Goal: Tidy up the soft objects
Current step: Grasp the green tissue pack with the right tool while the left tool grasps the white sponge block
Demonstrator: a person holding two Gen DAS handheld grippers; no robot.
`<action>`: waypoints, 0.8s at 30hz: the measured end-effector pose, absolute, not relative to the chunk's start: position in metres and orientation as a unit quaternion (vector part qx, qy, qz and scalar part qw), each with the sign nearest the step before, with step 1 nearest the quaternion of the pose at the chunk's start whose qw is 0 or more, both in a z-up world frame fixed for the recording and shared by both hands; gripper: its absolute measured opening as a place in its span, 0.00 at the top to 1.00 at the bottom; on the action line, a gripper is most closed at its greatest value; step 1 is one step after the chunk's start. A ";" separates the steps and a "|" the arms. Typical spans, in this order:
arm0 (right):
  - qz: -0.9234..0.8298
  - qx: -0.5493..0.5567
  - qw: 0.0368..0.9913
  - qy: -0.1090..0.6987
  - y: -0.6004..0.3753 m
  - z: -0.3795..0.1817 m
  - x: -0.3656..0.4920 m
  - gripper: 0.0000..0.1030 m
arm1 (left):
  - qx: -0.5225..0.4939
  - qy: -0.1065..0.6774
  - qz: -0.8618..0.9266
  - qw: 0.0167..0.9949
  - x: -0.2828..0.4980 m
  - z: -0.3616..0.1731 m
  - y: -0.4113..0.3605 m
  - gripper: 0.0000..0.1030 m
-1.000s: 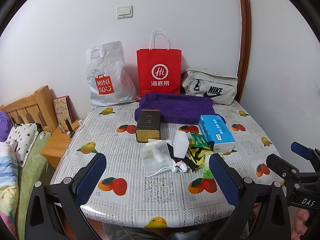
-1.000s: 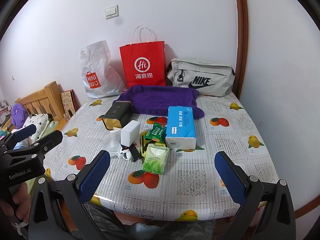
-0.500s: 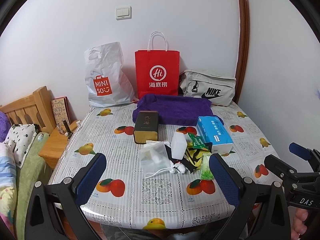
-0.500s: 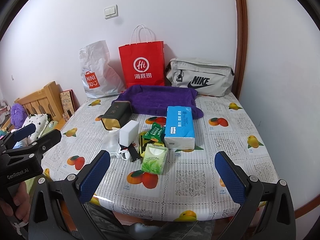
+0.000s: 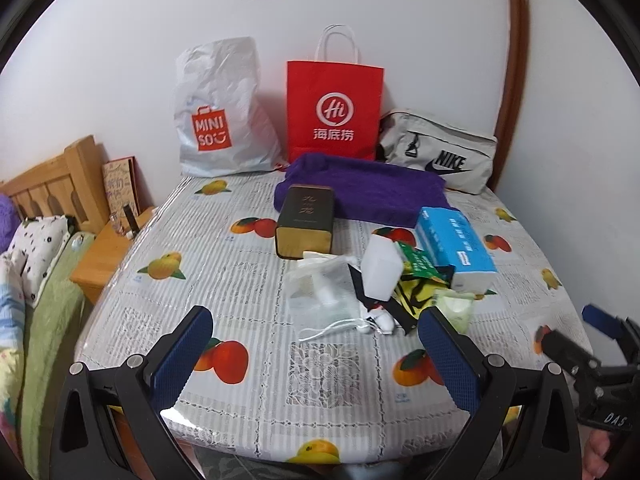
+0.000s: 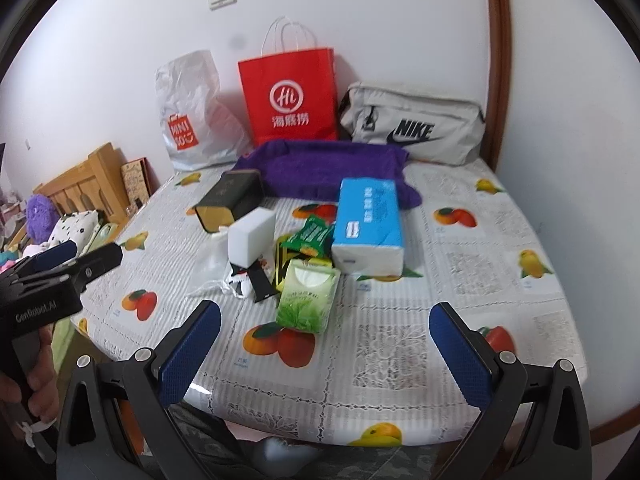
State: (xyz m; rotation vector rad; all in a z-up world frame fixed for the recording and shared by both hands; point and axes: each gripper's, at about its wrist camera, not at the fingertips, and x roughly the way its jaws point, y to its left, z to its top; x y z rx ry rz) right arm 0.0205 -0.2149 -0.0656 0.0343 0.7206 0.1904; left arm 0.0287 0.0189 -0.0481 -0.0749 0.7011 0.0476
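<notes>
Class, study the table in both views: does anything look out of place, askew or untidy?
Yes. Mid-table, small items lie jumbled: a white block leans on a black strap, green packets overlap, and the green tissue pack lies skewed against the blue tissue pack. The three bags by the wall stand tidy.

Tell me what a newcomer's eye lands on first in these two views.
The bright red paper bag standing against the back wall draws the eye first, flanked by the white Miniso bag and the grey Nike bag. Next is the purple towel spread just before them, and the jumble mid-table around the blue tissue pack. Both the left claw and the right claw hang open at the near edge, holding nothing.
</notes>
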 end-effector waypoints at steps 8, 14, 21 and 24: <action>0.114 0.037 0.923 0.365 -0.208 -0.107 0.054 0.01 | -0.045 0.359 0.021 0.932 0.045 -0.078 0.022 0.00; 0.108 0.023 0.918 0.380 -0.193 -0.136 0.084 0.04 | -0.048 0.378 0.022 0.924 0.060 -0.098 0.024 0.00; 0.107 0.030 0.908 0.403 -0.183 -0.164 0.110 0.10 | -0.043 0.393 0.018 0.919 0.078 -0.116 0.024 0.00; 0.101 0.031 0.910 0.402 -0.181 -0.173 0.119 0.15 | -0.047 0.397 0.006 0.917 0.087 -0.122 0.021 0.00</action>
